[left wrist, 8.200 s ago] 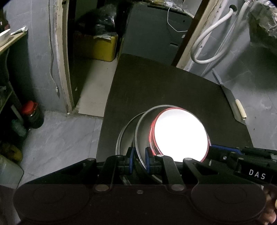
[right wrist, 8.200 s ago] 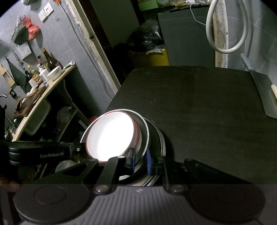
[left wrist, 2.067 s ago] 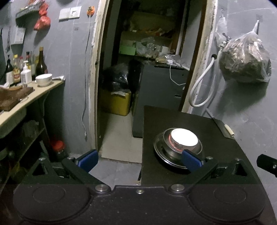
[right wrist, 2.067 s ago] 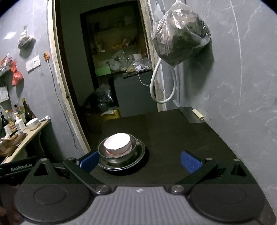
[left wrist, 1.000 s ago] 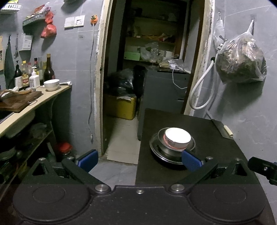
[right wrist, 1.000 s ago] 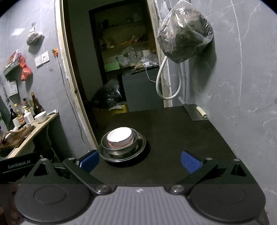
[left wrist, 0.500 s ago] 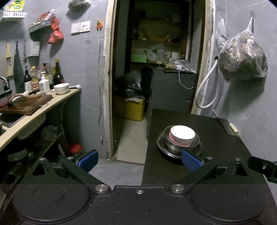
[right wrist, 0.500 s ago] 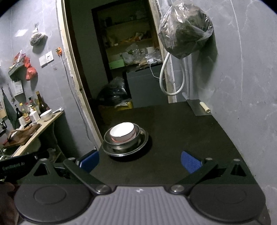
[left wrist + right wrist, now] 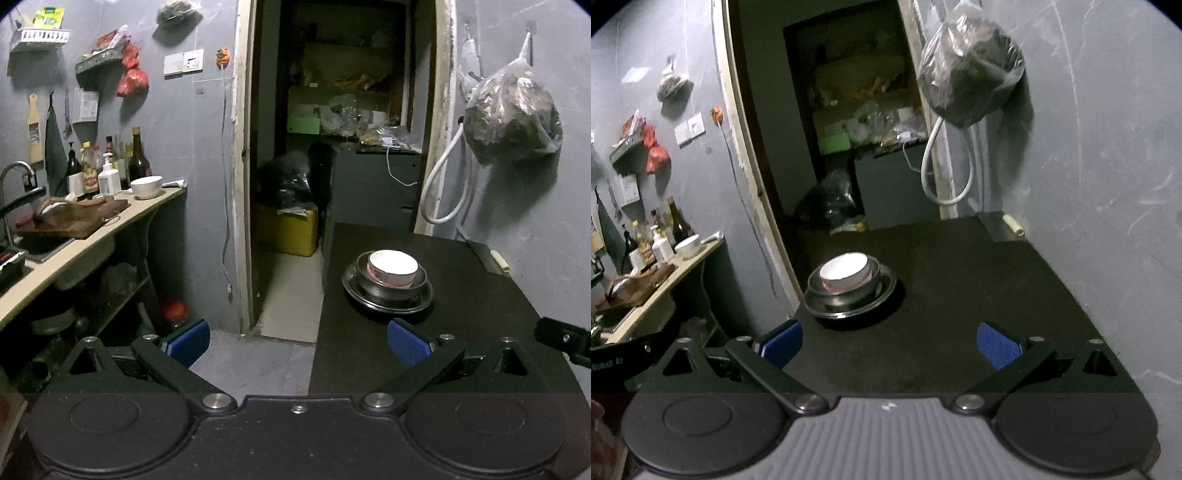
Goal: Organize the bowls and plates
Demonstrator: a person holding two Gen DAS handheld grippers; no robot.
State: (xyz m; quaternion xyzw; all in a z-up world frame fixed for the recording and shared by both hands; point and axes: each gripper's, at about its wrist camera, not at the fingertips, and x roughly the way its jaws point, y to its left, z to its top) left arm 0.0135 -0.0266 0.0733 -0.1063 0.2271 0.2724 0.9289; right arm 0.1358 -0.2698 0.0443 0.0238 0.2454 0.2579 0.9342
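White bowl (image 9: 393, 266) sits nested in steel bowl (image 9: 388, 286) and plate (image 9: 388, 301) on the bench (image 9: 942, 295); left gripper (image 9: 297, 341) and right gripper (image 9: 888, 341) spread empty, well apart; stack looks finished, so leave it square

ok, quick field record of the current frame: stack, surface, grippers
stack: white bowl nested in steel bowl, on steel plate
surface: dark table, stack near its left edge
left gripper: open, empty, back from the stack
right gripper: open, empty, back from the stack
extras: cleaver at the table's far right, by the wall
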